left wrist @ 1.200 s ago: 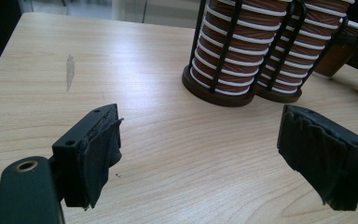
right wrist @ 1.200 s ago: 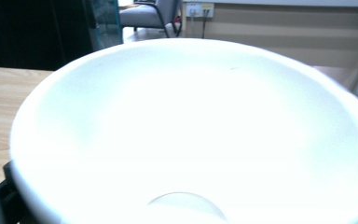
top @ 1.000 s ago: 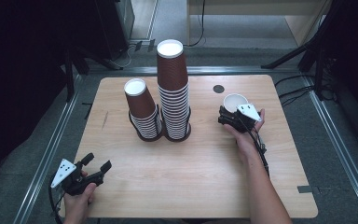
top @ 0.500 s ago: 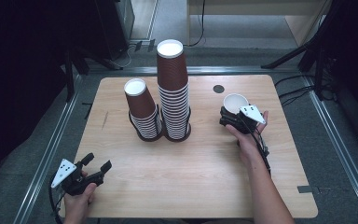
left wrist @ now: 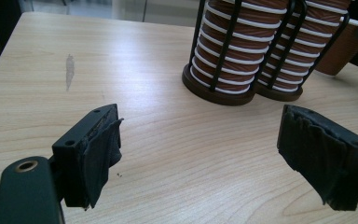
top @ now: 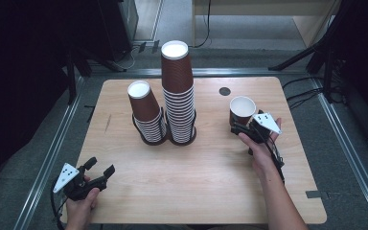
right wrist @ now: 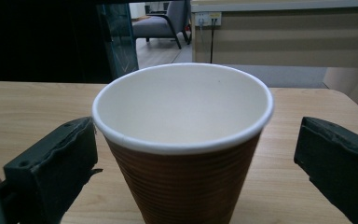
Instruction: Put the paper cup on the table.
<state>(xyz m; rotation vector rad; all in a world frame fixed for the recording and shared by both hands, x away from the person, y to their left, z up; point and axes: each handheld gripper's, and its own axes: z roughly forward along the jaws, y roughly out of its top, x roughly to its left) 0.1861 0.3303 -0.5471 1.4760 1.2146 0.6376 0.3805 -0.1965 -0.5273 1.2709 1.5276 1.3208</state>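
Brown ribbed paper cup [top: 242, 112] has been stood upright on the wooden tabletop [top: 196, 172] and let go by the right tongs [top: 240, 128], now spread around it, so it looks placed; left tongs [top: 99, 168] are held apart, idle.

Brown cup [right wrist: 182, 154] upright between spread tongs [right wrist: 196, 175] — untouched.

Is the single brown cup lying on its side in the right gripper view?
No, the single brown cup stands upright on the table, its white rim on top, between the open right tongs.
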